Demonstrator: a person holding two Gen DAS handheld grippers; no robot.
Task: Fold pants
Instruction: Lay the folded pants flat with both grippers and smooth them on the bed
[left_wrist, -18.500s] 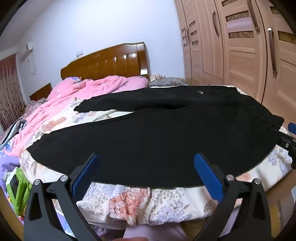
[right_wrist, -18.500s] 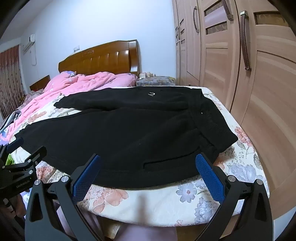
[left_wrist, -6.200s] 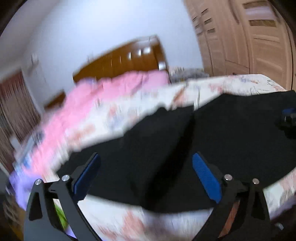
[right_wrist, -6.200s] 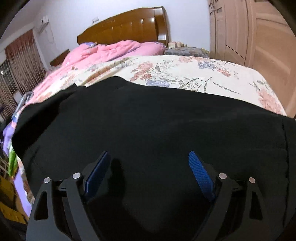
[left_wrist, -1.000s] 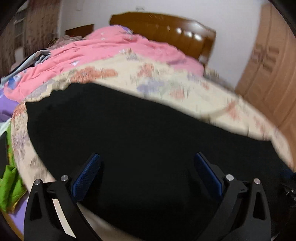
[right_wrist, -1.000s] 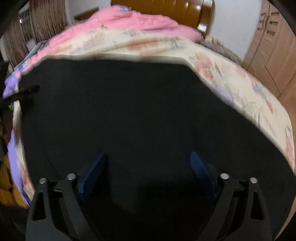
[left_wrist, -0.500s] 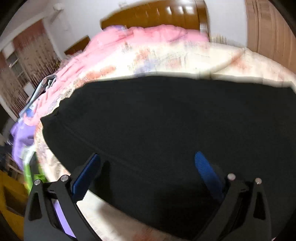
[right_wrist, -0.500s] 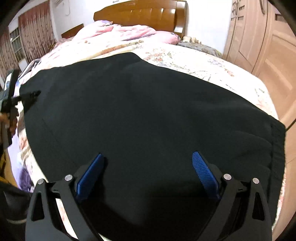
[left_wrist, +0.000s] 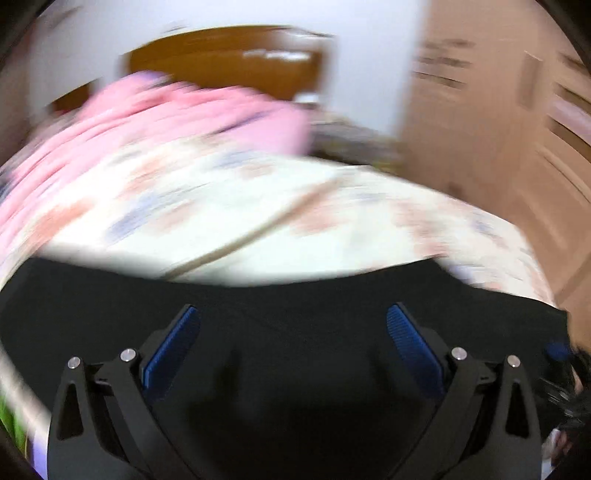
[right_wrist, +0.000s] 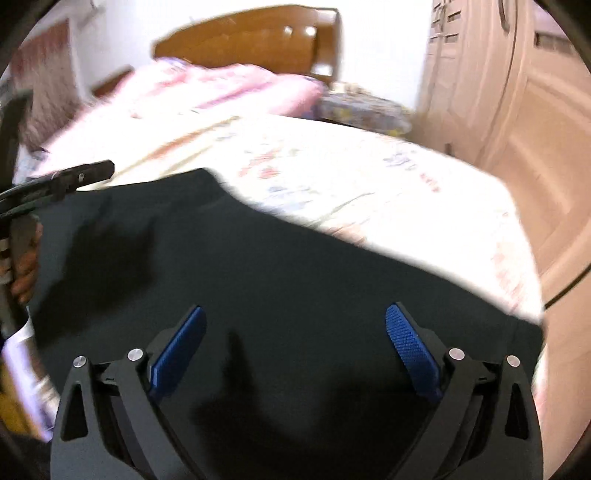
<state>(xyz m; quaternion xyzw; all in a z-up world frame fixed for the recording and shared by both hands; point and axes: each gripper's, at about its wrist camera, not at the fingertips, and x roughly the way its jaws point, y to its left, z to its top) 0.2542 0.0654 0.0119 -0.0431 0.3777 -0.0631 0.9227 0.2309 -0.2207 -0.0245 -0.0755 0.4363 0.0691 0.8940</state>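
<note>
Roughly midway: your black pants (right_wrist: 280, 280) lie doubled lengthwise on the floral bedsheet (right_wrist: 369, 173).
Both your left gripper (left_wrist: 293, 332) and right gripper (right_wrist: 295, 332) hover above them spread wide, holding nothing; crosswise folds are, likely, what remains.

Bare floral bedsheet (right_wrist: 369, 177) lies open beyond the black pants (right_wrist: 277, 295); pink quilt (right_wrist: 221, 88) crowds far left, wardrobe (right_wrist: 517, 110) flanks right.

Left gripper (left_wrist: 293, 332) and right gripper (right_wrist: 295, 334) fingers spread wide
</note>
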